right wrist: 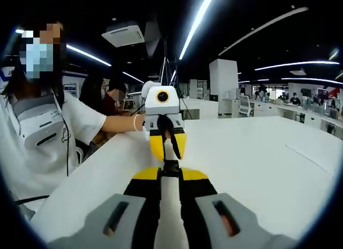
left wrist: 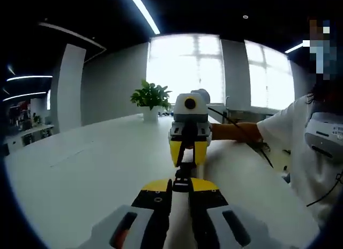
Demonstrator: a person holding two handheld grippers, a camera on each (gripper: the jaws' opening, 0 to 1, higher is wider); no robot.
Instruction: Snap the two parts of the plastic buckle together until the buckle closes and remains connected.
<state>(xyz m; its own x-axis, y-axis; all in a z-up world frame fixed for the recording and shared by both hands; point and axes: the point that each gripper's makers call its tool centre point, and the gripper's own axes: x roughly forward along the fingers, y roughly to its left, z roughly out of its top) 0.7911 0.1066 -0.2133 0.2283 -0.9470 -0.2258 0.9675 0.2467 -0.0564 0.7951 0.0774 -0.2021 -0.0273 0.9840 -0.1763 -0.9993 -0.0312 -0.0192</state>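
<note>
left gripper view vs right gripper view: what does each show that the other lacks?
Left gripper view alone: potted plant and bright windows. Right gripper view alone: ceiling air unit, distant desks. Both: white table, black buckle held between the facing grippers, left gripper and right gripper each shut on it.

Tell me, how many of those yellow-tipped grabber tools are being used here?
2. The left gripper and the right gripper face each other tip to tip above the white table, pinching the black buckle between them.

Potted plant [left wrist: 150,99], white table [left wrist: 80,174].
</note>
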